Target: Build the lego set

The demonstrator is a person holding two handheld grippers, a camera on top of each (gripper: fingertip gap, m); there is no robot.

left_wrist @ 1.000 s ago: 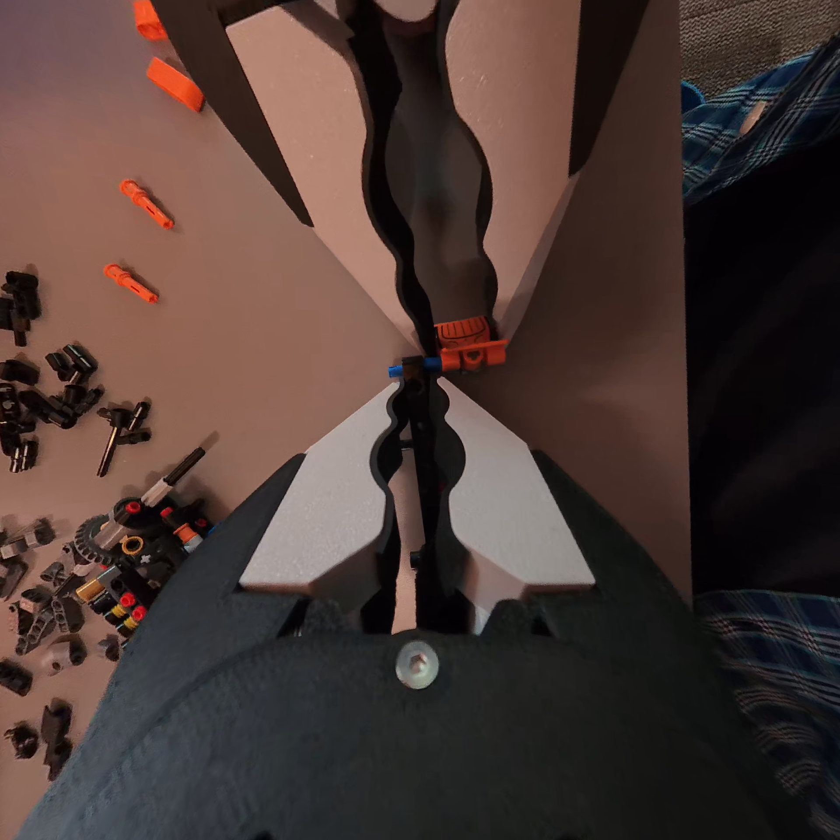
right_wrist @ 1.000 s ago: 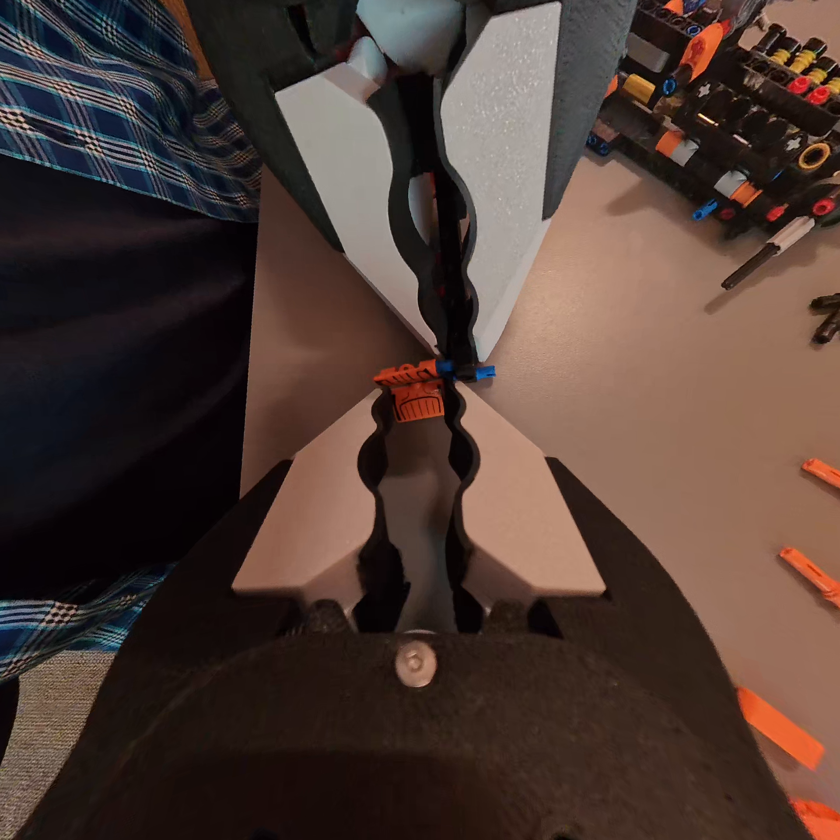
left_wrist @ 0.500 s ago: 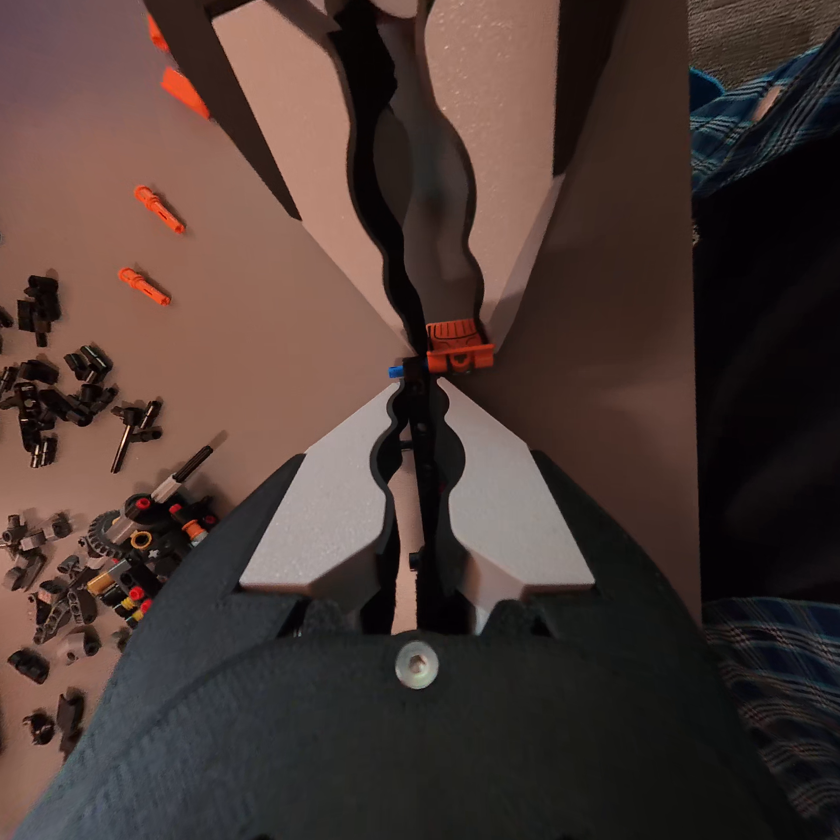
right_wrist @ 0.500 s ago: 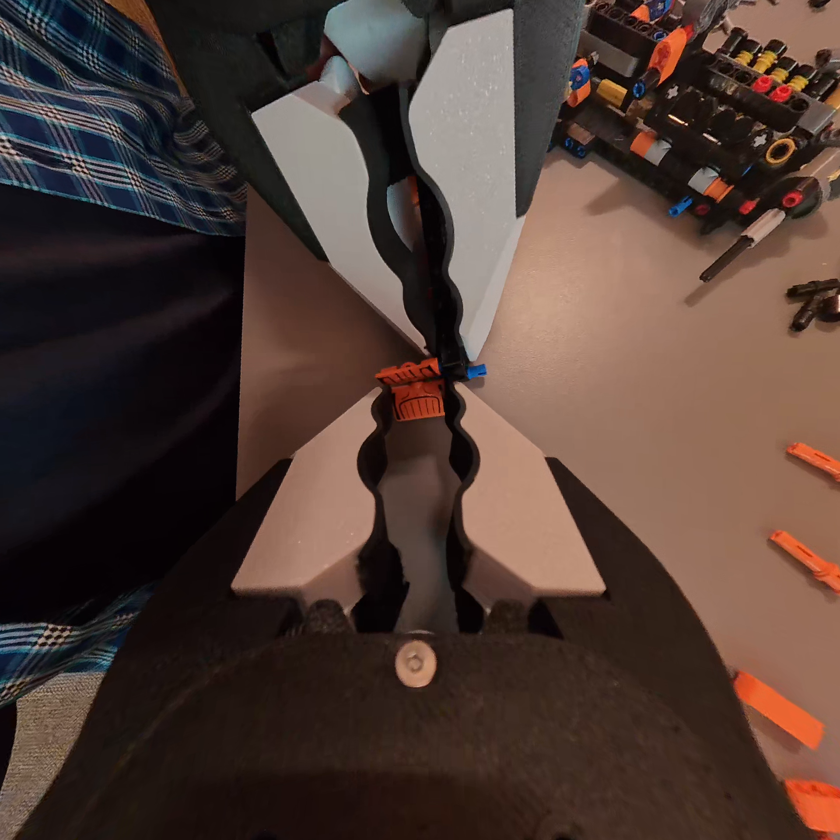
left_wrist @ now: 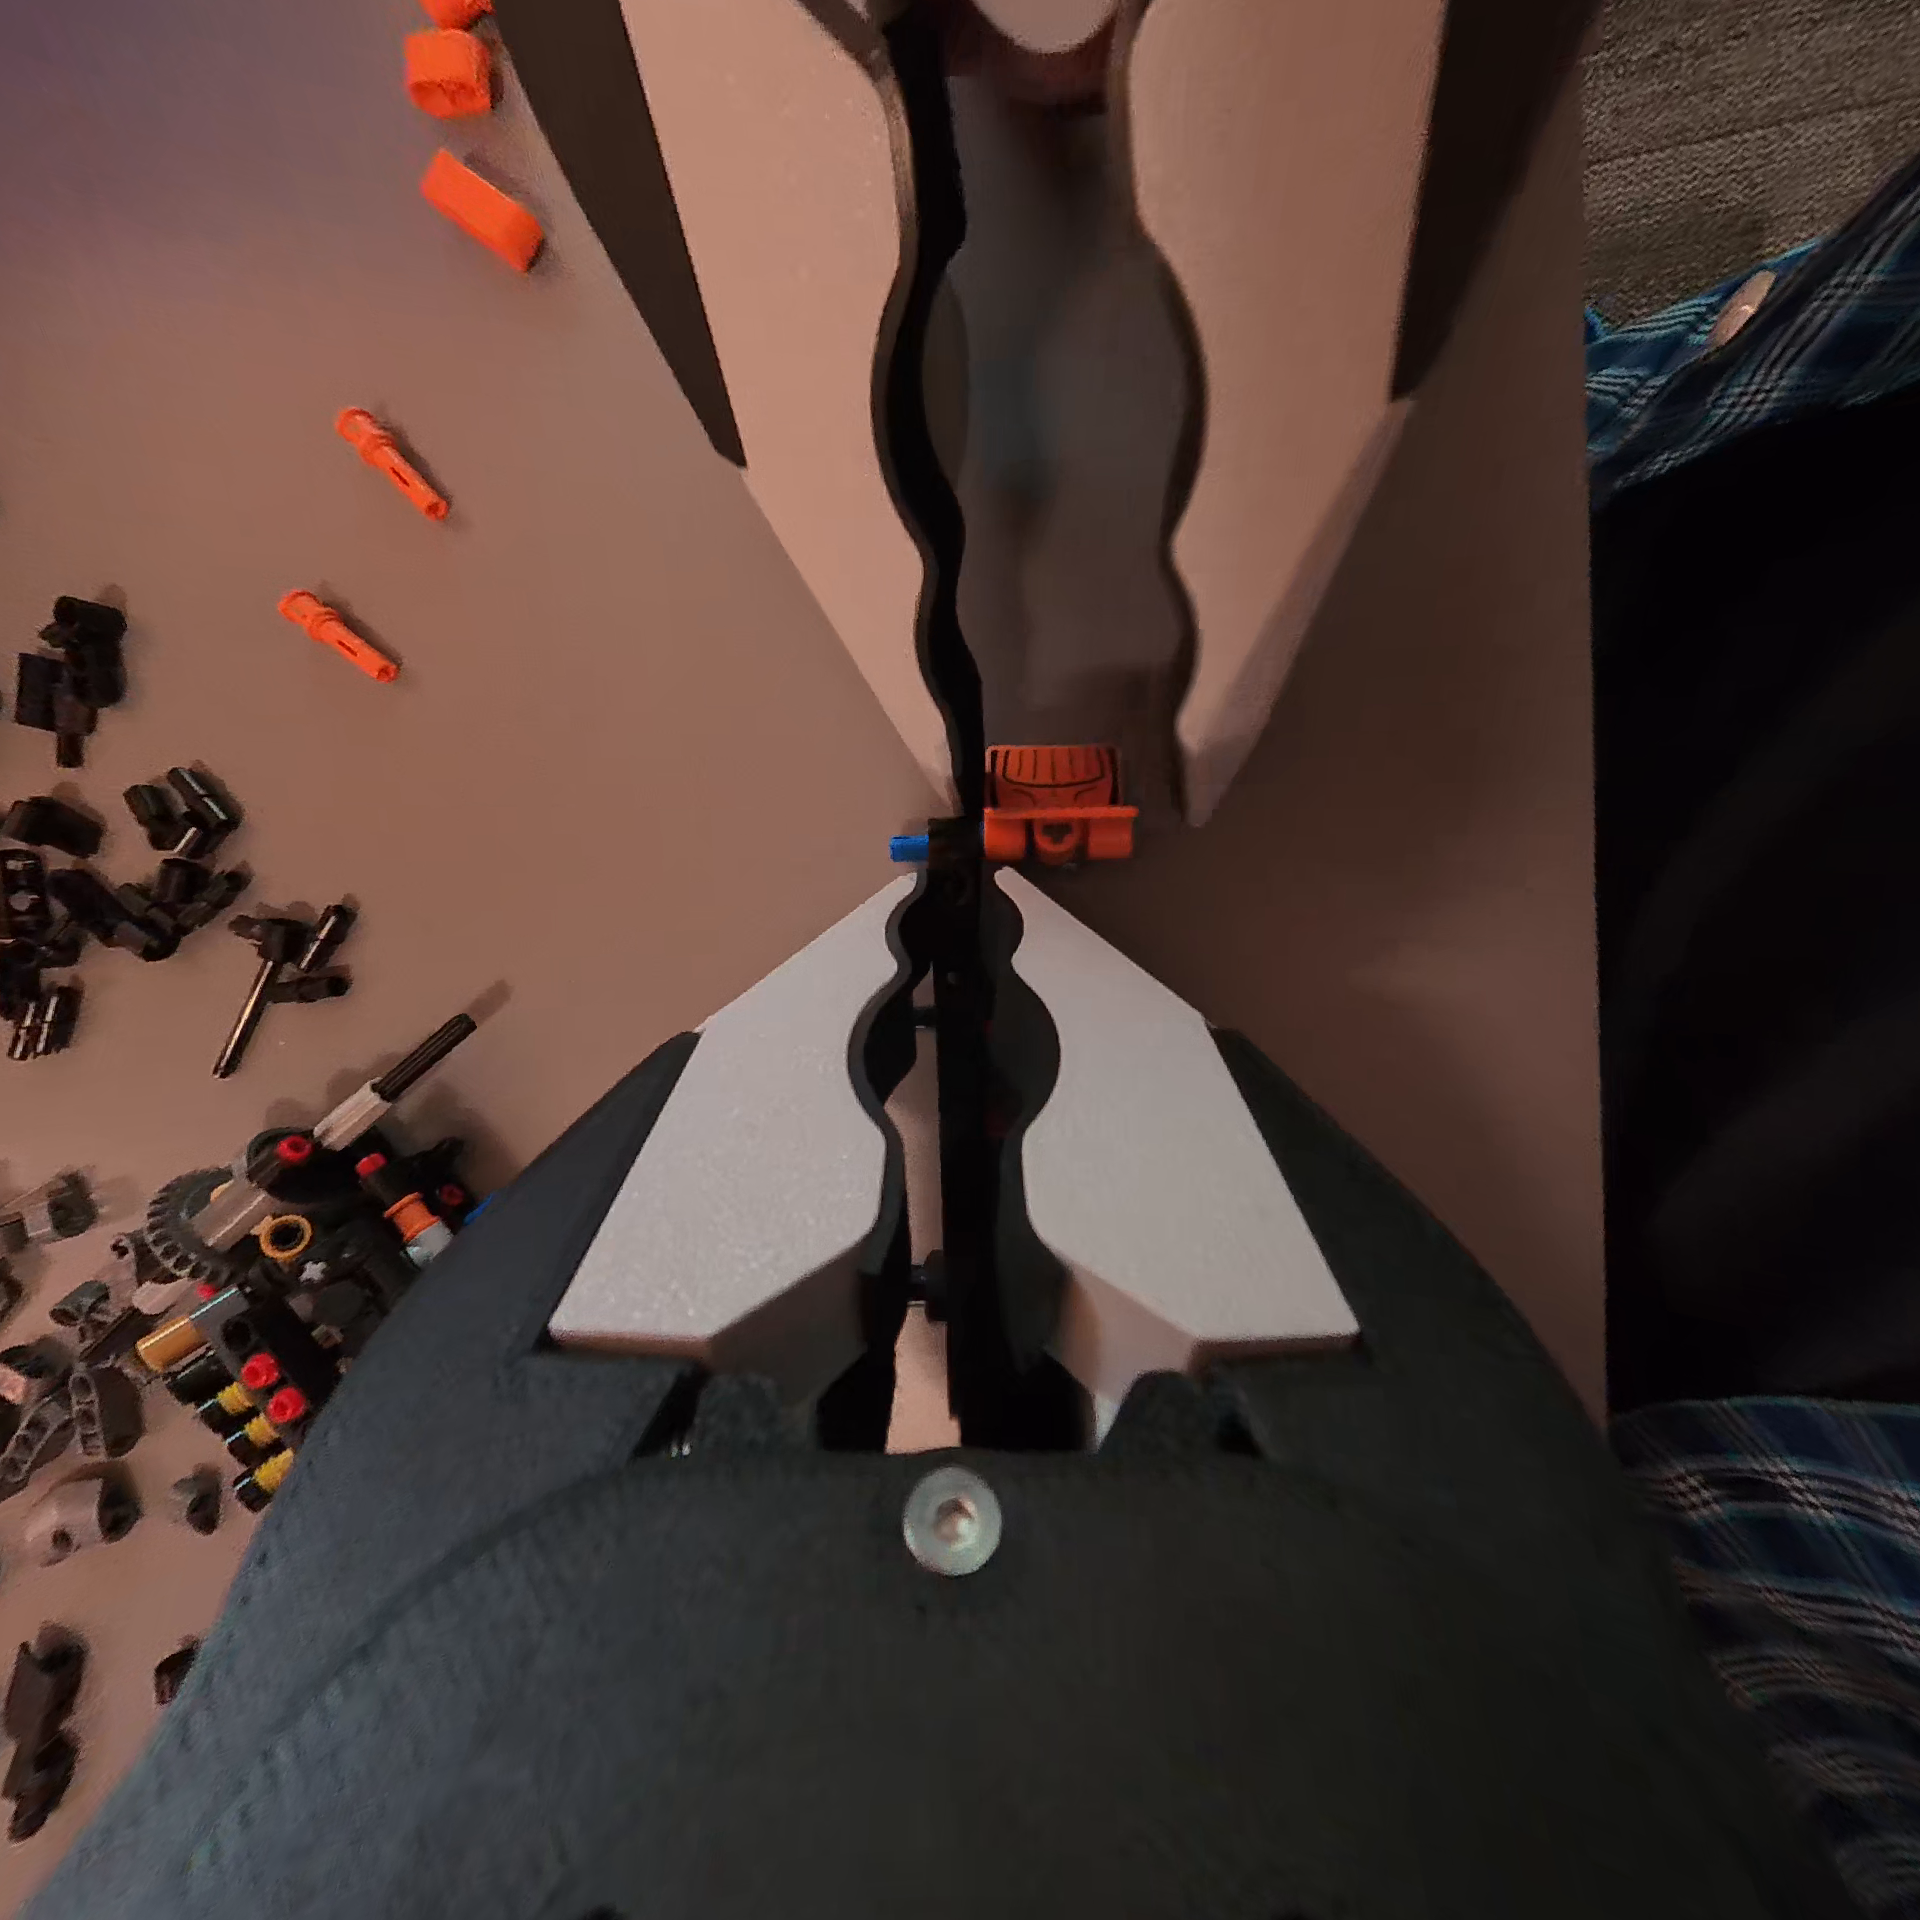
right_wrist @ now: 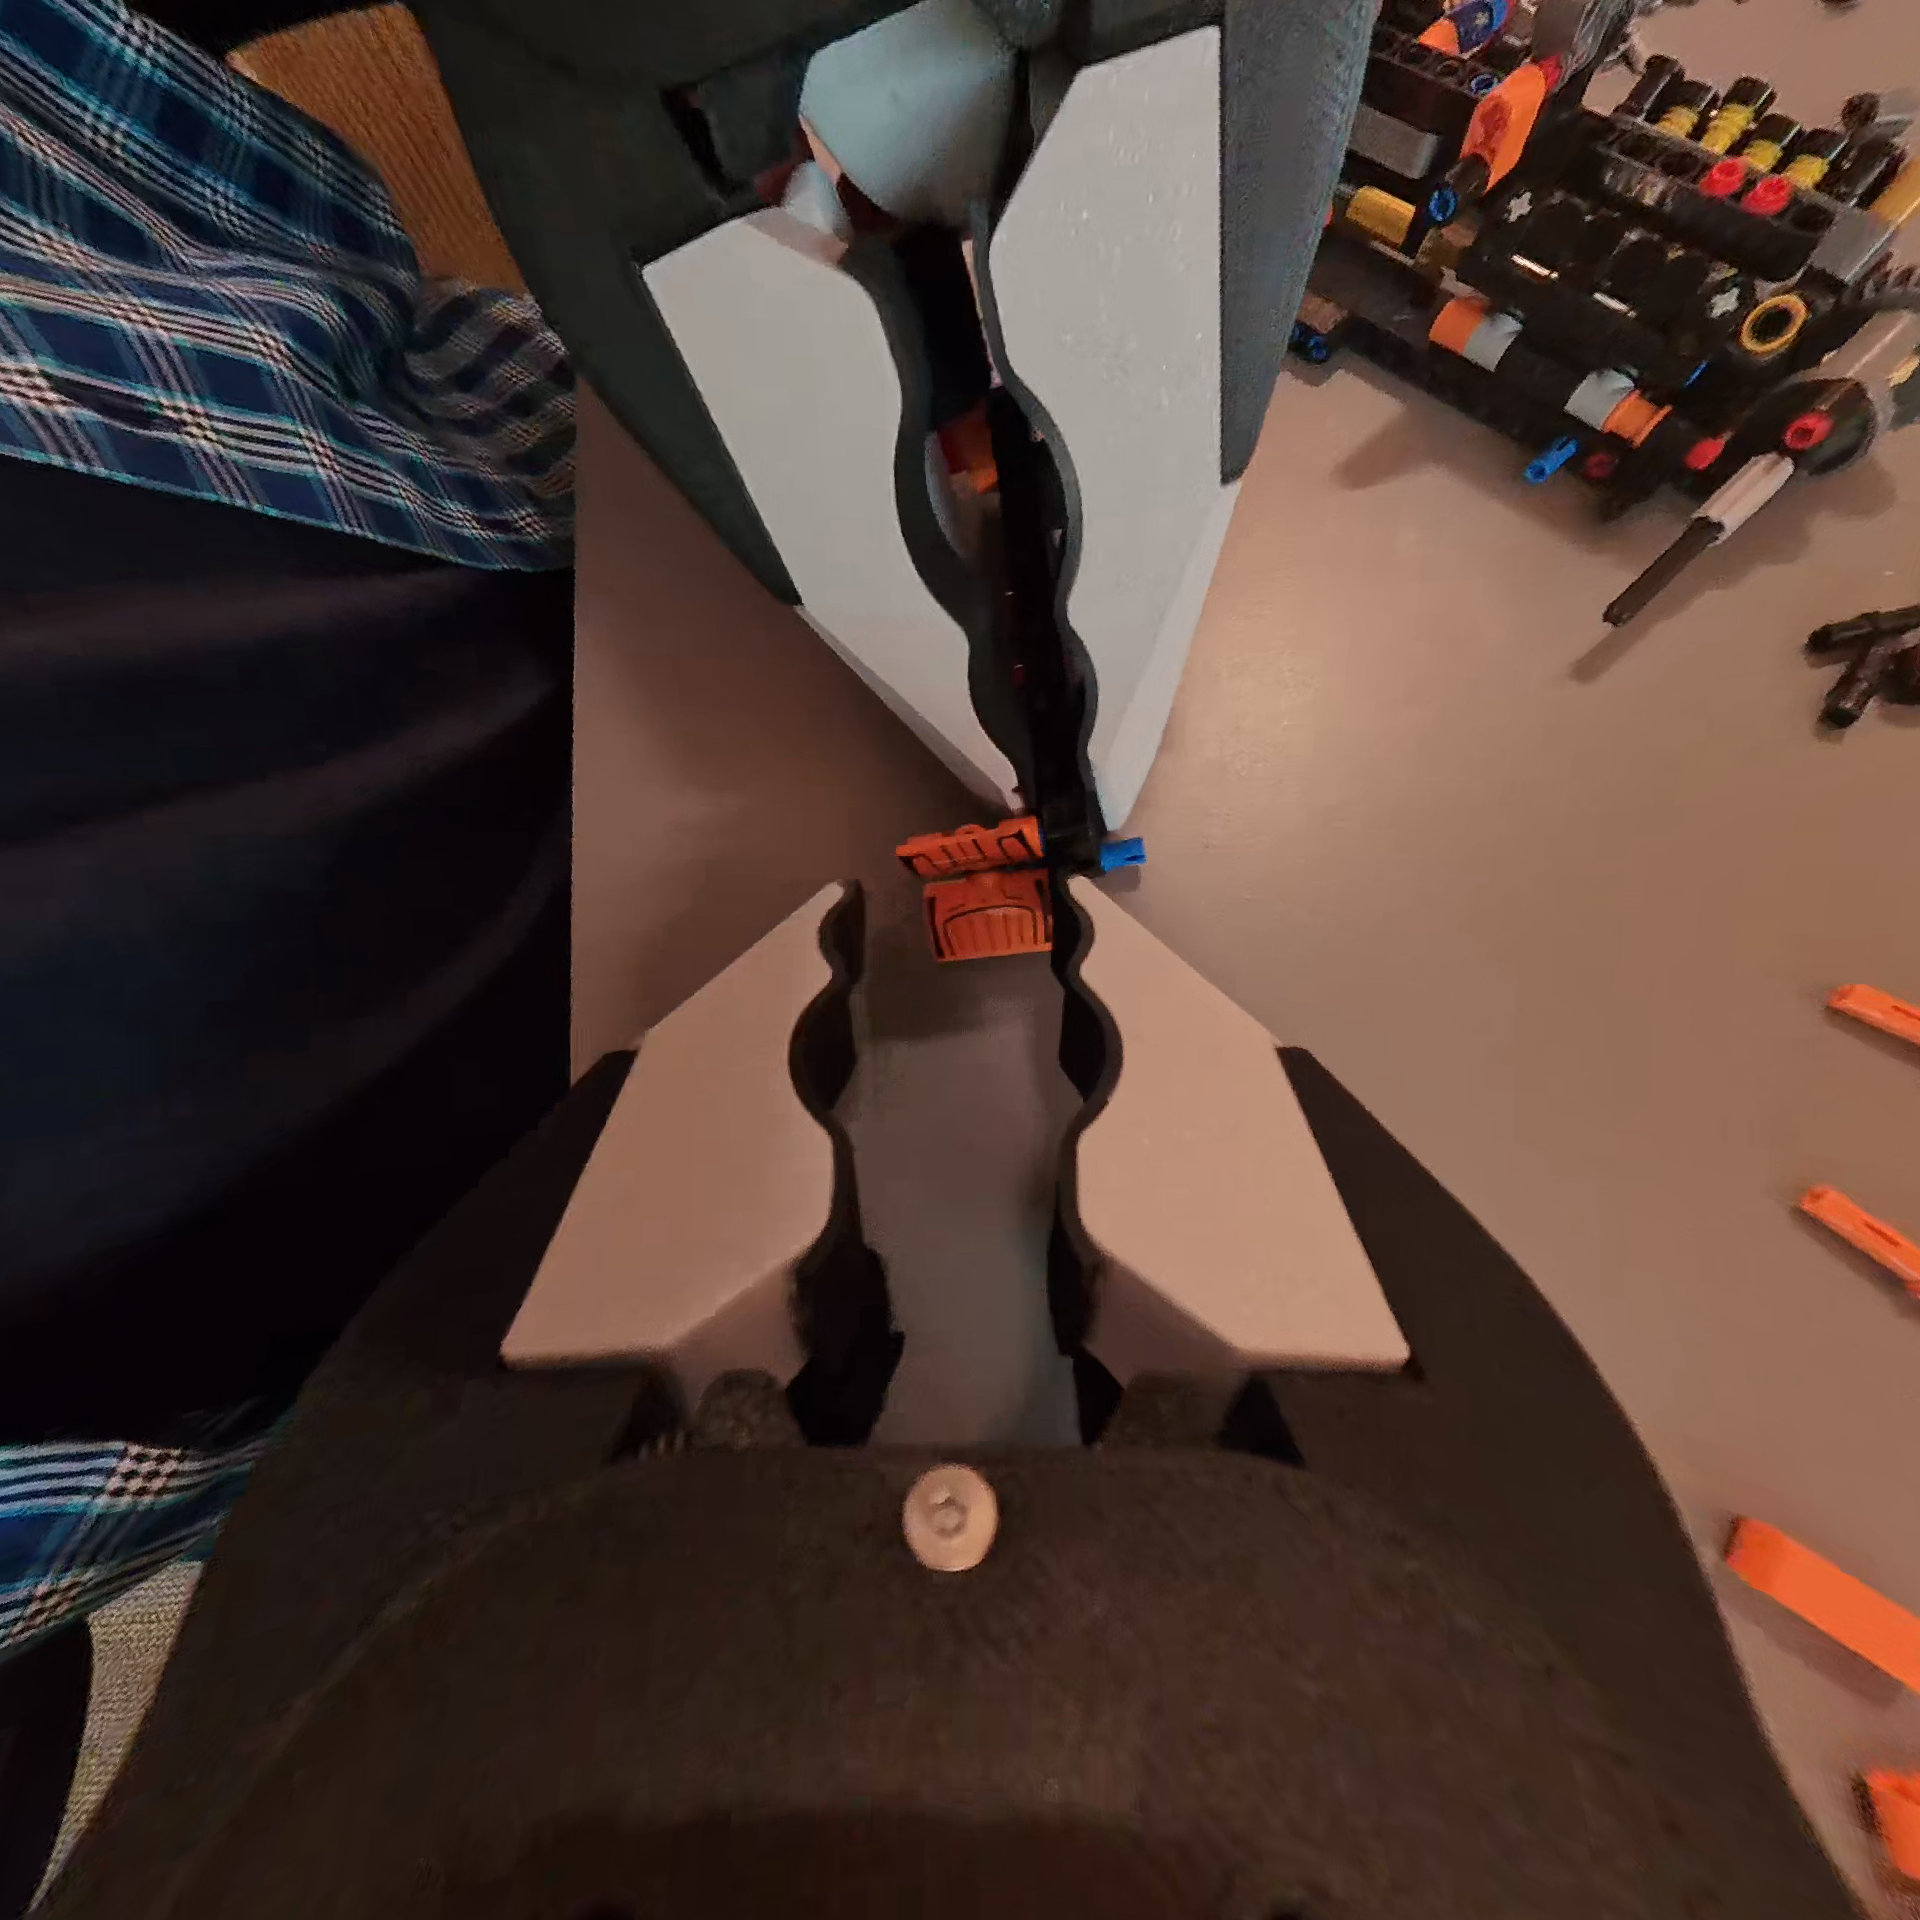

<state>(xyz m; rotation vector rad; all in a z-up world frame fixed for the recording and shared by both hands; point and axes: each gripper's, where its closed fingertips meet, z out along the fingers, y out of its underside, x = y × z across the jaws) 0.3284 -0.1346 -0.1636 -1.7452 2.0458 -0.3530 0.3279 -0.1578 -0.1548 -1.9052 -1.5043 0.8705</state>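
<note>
My left gripper (left_wrist: 956, 878) is shut on a thin black beam (left_wrist: 961, 1091) that runs between its fingers, with a blue pin (left_wrist: 906, 847) through the beam's tip. An orange piece (left_wrist: 1055, 805) sits on the same tip, on the side away from the pin. My right gripper (right_wrist: 961, 899) faces the left one tip to tip. Its jaws stand apart around the orange piece (right_wrist: 982, 914), with a gap on one side. The left gripper (right_wrist: 1060, 810), the beam (right_wrist: 1023, 582) and the blue pin (right_wrist: 1122, 854) also show in the right wrist view.
A partly built black model (right_wrist: 1621, 260) stands on the table. Loose black parts (left_wrist: 104, 883), orange pins (left_wrist: 395, 462) and flat orange pieces (right_wrist: 1818, 1600) lie around. A person's plaid sleeve (right_wrist: 208, 312) is near the table edge (left_wrist: 1584, 935). Only a small space, under 4 cm, lies between the two pairs of fingers.
My right gripper's jaws have opened off the orange piece, which stays on the beam tip. The left gripper still grips the beam, and both shifted slightly over the table.
</note>
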